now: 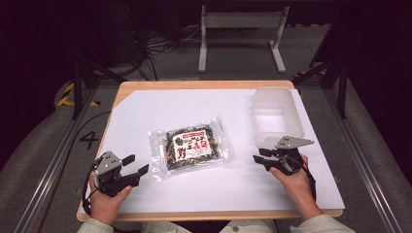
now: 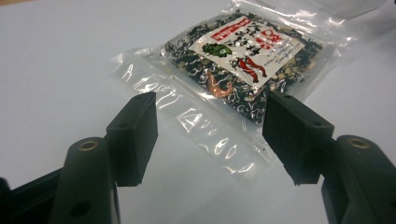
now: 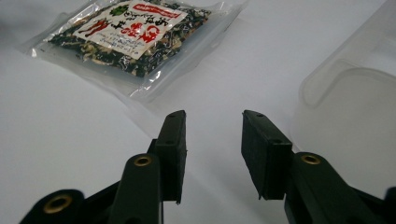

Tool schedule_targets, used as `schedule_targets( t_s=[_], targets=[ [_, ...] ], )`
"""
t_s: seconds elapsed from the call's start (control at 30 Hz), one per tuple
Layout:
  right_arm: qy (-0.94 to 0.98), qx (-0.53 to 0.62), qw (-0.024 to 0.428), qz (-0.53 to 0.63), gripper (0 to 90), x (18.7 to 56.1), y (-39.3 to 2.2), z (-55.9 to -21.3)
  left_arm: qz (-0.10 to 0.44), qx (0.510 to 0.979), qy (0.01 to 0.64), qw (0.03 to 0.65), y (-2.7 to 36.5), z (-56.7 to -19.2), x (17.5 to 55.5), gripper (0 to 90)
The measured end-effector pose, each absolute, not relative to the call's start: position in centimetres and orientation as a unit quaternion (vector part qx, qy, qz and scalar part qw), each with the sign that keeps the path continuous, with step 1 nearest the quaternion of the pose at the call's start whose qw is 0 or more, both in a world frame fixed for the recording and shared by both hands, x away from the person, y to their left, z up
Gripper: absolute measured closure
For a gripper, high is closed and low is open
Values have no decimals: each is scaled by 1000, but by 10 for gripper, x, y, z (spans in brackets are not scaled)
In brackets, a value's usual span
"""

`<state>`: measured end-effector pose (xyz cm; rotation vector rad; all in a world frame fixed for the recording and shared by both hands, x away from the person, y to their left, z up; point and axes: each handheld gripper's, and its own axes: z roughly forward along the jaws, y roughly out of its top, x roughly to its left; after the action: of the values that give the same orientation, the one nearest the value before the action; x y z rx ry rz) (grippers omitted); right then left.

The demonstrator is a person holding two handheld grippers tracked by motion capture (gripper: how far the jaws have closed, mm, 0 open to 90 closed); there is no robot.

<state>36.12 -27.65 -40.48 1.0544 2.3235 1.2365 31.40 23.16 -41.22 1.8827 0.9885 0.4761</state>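
Observation:
A clear bag of dark dried mix with a white and red label [image 1: 192, 145] lies flat in the middle of the white sheet [image 1: 184, 104]. My left gripper [image 1: 137, 164] rests at the front left, open, its jaws pointing at the bag's left edge. In the left gripper view the bag [image 2: 243, 56] lies just ahead, and its clear edge shows on the sheet between the open jaws of my left gripper [image 2: 210, 112], untouched. My right gripper [image 1: 259, 155] stands open right of the bag, with nothing between its jaws [image 3: 213, 121]. The bag [image 3: 130, 32] sits ahead to its left.
A translucent plastic tub [image 1: 272, 92] stands at the back right of the sheet, close behind my right gripper, and its wall [image 3: 355, 107] rises at the right of the right gripper view. The wooden table [image 1: 204, 84] ends just past the sheet. Metal frames and cables stand beyond it.

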Motion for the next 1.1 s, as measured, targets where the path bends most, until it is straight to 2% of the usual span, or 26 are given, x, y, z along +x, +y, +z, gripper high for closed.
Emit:
schedule_targets(
  t_s=[0.13, 0.37, 0.4, 0.53, 0.7, 0.97, 1.1],
  targets=[
    [802, 373, 143, 444, 541, 361, -278, -402, 198, 771, 398, 456, 231, -408, 313, 384],
    [802, 362, 147, 452, 530, 360, -273, -402, 209, 771, 390, 458, 230, -407, 313, 384],
    [798, 365, 136, 460, 494, 362, -271, -402, 209, 770, 389, 460, 230, -407, 313, 384],
    [793, 366, 126, 470, 466, 364, -266, -398, 217, 771, 380, 463, 228, -407, 311, 384],
    [793, 364, 120, 474, 348, 370, -254, -393, 221, 773, 373, 463, 227, -407, 309, 384],
    [796, 349, 128, 478, 322, 376, -235, -384, 229, 779, 365, 455, 225, -407, 311, 384],
    [797, 352, 116, 477, 293, 382, -228, -384, 229, 781, 365, 451, 223, -407, 313, 385]
  ],
)
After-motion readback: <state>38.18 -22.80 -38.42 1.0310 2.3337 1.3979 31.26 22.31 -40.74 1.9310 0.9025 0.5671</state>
